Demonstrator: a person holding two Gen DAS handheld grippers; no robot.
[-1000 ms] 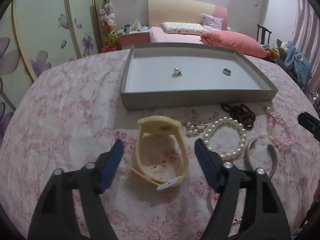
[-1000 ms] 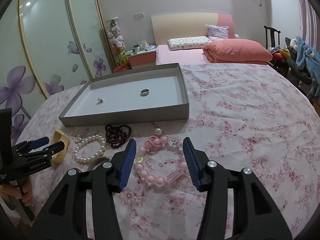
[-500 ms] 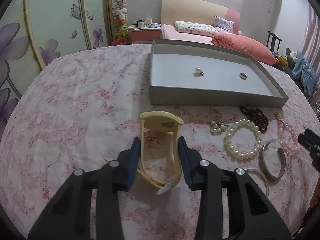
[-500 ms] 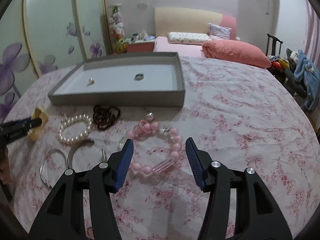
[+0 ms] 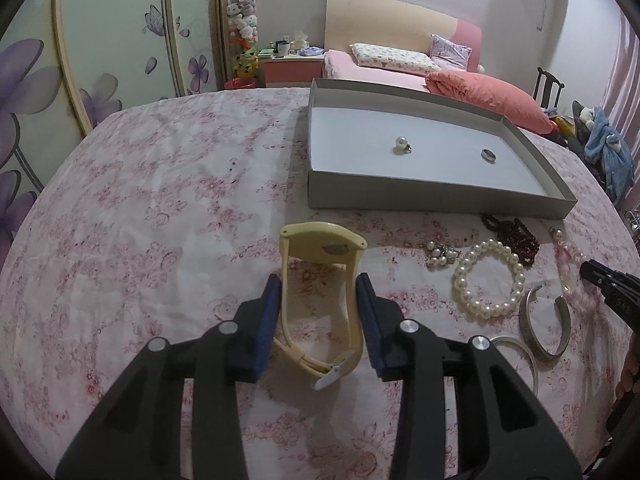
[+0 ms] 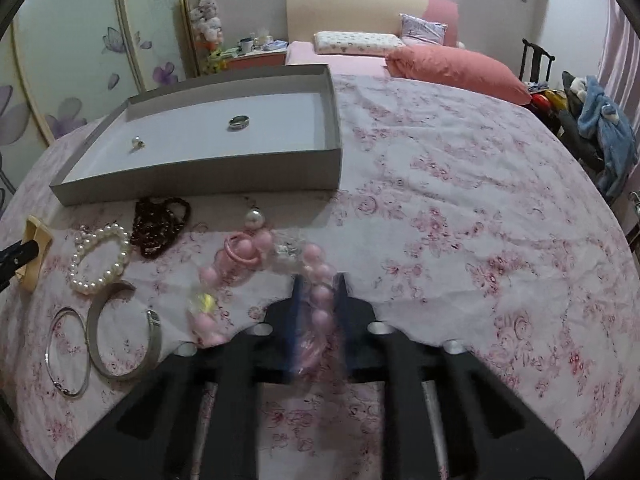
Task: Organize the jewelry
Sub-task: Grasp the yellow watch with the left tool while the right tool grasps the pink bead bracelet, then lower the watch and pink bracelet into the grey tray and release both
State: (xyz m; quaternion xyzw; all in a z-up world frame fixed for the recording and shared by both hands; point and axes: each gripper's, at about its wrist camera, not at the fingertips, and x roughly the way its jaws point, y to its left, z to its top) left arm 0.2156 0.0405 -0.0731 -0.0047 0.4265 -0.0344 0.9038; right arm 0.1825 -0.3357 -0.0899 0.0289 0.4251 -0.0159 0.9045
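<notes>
Left wrist: left tongs clamped on the pale yellow plastic wristwatch on the table. Next, I reckon: lift it over the near wall of the shallow grey cardboard tray; path open.

Right wrist: right tongs, just closing, pinch the pink bead bracelet; tray ahead-left, table edge well off.

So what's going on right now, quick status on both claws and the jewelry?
Left gripper clamped on yellow watch. Right gripper just closed on pink bead bracelet. Grey tray ahead, path clear.
</notes>
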